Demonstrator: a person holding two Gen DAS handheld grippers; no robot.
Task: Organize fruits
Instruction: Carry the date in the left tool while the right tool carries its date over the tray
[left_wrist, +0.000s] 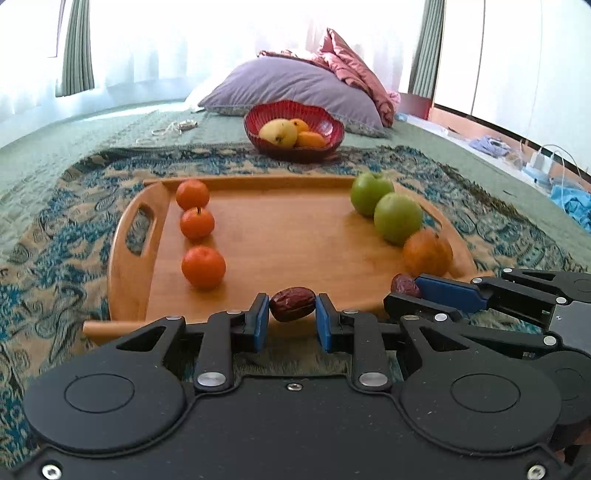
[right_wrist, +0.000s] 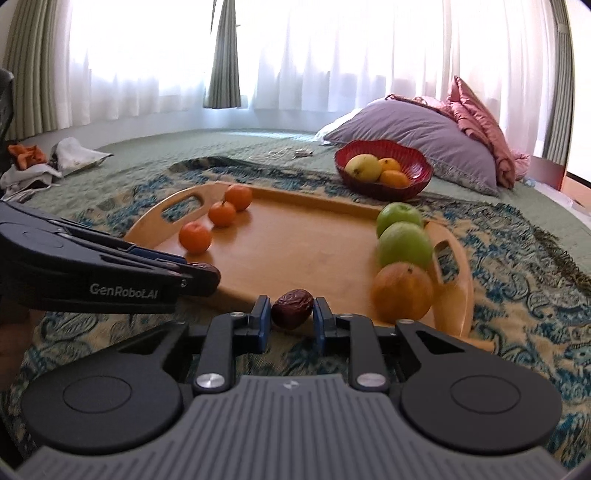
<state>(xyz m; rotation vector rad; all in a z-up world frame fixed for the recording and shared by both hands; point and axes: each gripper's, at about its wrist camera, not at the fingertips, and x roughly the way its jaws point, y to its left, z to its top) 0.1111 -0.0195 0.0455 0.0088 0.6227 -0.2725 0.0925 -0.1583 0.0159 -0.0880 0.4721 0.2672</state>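
Left wrist view: left hand-held gripper (left_wrist: 292, 312) pinches a light, soft, wrinkled date (left_wrist: 292, 304) endwise; right hand-held gripper (right_wrist: 291, 312) likewise grips its date (right_wrist: 292, 308).

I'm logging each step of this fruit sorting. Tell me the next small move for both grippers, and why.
Probably lower both dates onto the wooden tray near its front edge and open the jaws. The left gripper is shut on one date, the right gripper on another date. The three oranges line the left side and the green apples the right, so the bare front middle suits a date row.
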